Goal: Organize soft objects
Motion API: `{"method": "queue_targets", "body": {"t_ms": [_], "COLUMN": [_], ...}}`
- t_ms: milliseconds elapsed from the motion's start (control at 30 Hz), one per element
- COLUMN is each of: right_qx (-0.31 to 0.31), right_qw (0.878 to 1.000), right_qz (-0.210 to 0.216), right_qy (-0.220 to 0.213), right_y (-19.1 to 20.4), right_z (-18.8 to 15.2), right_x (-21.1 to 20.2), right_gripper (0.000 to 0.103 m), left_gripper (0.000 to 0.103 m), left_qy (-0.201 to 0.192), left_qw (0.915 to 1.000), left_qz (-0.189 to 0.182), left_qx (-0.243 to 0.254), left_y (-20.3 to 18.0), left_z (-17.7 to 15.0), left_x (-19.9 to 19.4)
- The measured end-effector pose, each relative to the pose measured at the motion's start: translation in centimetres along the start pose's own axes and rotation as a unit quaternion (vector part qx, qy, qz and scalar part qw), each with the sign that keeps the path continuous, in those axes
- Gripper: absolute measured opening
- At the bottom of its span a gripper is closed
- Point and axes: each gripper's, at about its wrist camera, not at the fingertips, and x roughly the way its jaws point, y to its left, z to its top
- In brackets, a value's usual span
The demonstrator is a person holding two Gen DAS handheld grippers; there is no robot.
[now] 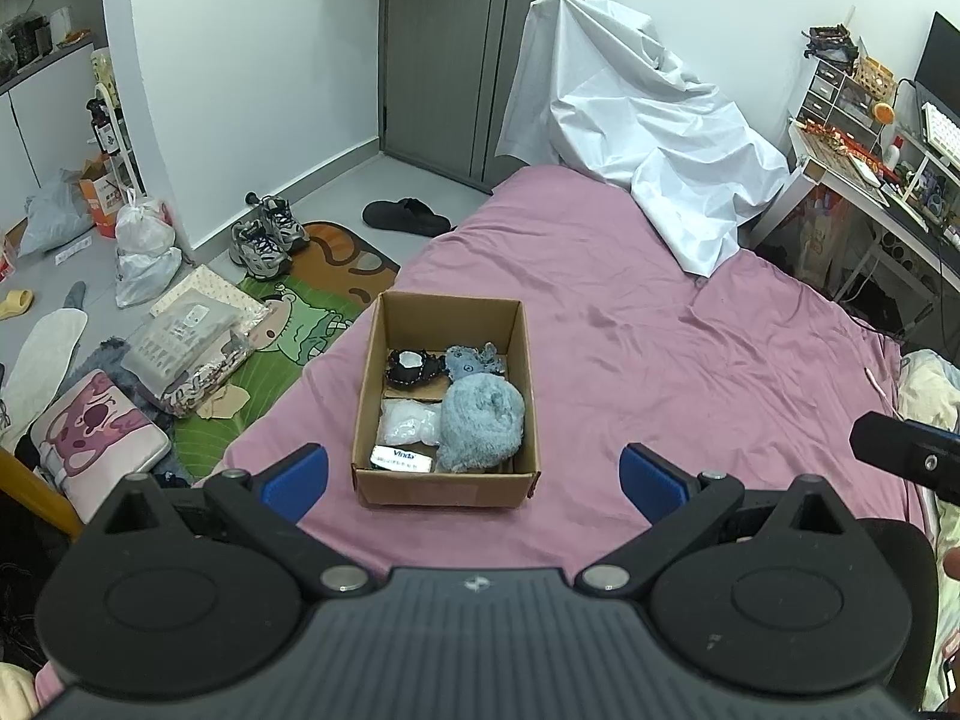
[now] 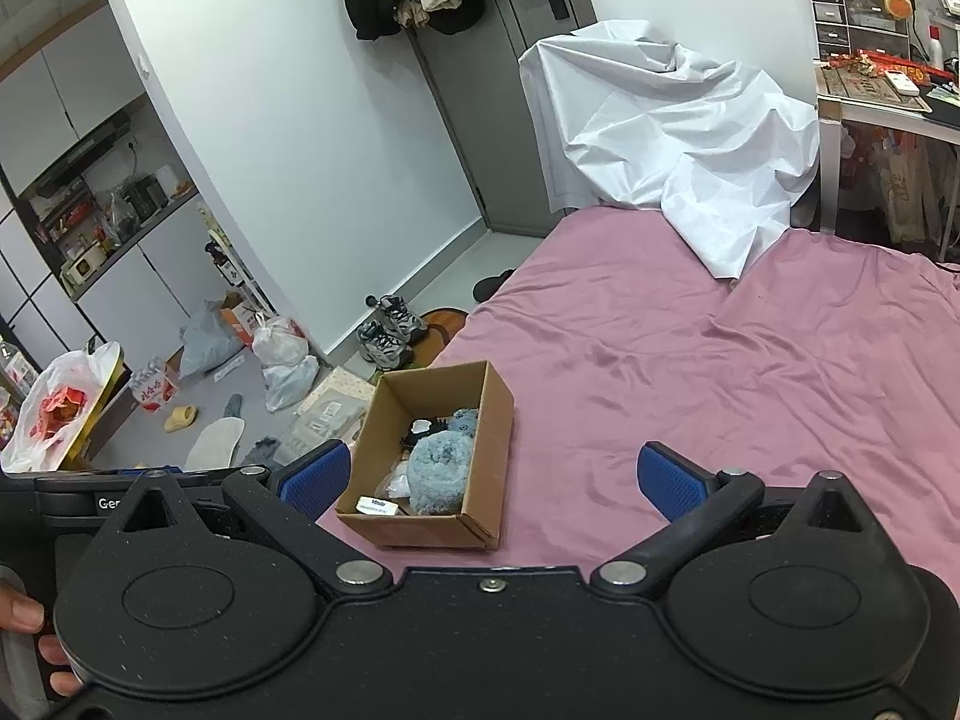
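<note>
An open cardboard box [image 1: 367,396] stands on the pink bed near its left edge; it also shows in the right wrist view [image 2: 492,444]. Inside lie a rolled blue fluffy towel [image 1: 480,420], a small blue plush [image 1: 471,360], a black soft item with a white patch [image 1: 411,366], a clear bag of white stuff [image 1: 408,423] and a Vinda tissue pack [image 1: 401,457]. My left gripper [image 1: 474,480] is open and empty, just in front of the box. My right gripper [image 2: 492,480] is open and empty, with the box between its fingers and slightly ahead.
A white sheet [image 1: 648,132] is draped at the bed's far end. A cluttered desk [image 1: 870,168] stands at the right. Left of the bed, the floor holds sneakers [image 1: 264,234], a slipper [image 1: 408,216], bags, packages and a pink pillow [image 1: 96,426].
</note>
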Motion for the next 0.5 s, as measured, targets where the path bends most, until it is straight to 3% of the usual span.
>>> {"method": "queue_targets", "body": {"t_ms": [500], "right_qx": [0.0], "right_qw": [1.0], "right_qz": [-0.006], "right_qy": [0.004], "right_y": [0.16], "right_z": [-0.16], "right_x": [0.2], "right_gripper": [0.103], "left_gripper": [0.102], "left_qy": [0.003], "left_qw": [1.0], "left_qz": [-0.002], "left_qx": [0.001], "left_y": [-0.21], "left_z": [0.03], "left_x": [0.35]}}
